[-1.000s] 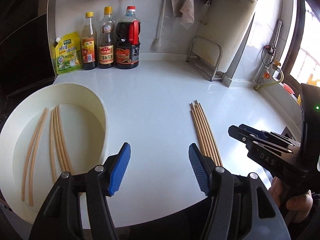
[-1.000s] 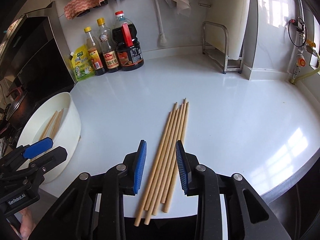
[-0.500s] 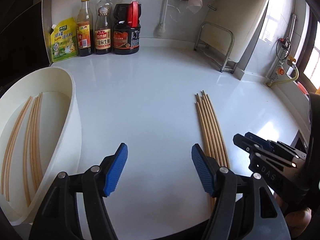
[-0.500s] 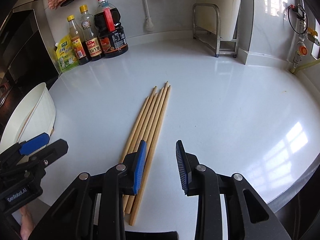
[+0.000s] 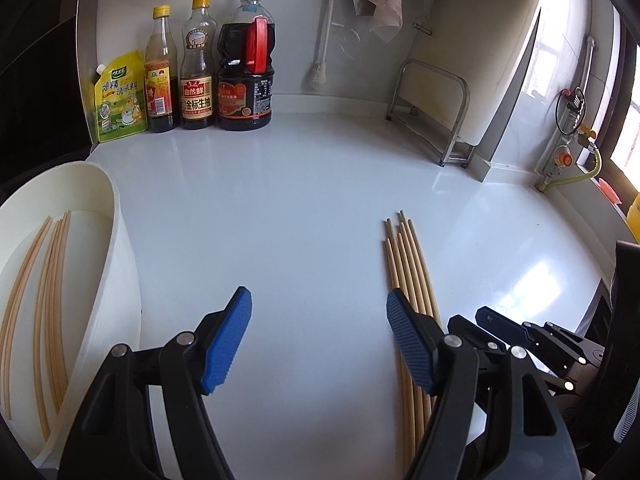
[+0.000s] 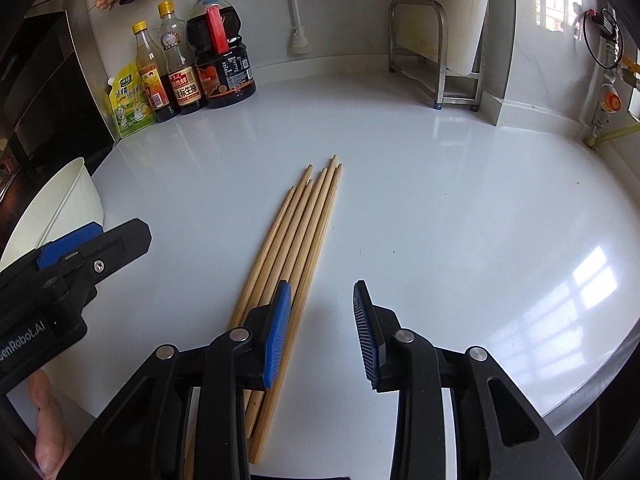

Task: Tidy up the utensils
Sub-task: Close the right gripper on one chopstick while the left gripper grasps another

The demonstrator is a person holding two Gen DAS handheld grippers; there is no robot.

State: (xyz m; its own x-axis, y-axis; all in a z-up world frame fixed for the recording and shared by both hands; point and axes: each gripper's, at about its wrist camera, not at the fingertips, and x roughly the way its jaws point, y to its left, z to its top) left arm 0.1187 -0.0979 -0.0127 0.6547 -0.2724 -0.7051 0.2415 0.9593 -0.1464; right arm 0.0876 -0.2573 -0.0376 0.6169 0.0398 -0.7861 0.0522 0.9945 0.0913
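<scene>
Lying near the tabletop's (image 6: 440, 200) front edge, the chopsticks (image 6: 296, 240) are light, stiff, smooth; pinch mid-length; left gripper (image 5: 318, 340) wide, just been opening, empty; right gripper (image 6: 322, 334) narrower, empty.

Left wrist view: looks from behind the left tongs (image 5: 318, 336), steeply down and forward over the white table (image 5: 304, 200) toward the back wall; close to the surface.
Left view's edges: white tub (image 5: 120, 248) at far left, right tongs (image 5: 520, 336) entering at lower right.
Right wrist view: looks from behind the right tongs (image 6: 322, 332), also tilted down toward the same wall; close to the table (image 6: 440, 200).
Right view's edges: left tongs (image 6: 80, 248) at lower left, a hand (image 6: 48, 432) beneath them.
Shared: the loose chopsticks (image 5: 408, 264) (image 6: 296, 240), the sauce bottles (image 5: 208, 68) (image 6: 196, 60), the metal rack (image 5: 436, 112) (image 6: 436, 52).
</scene>
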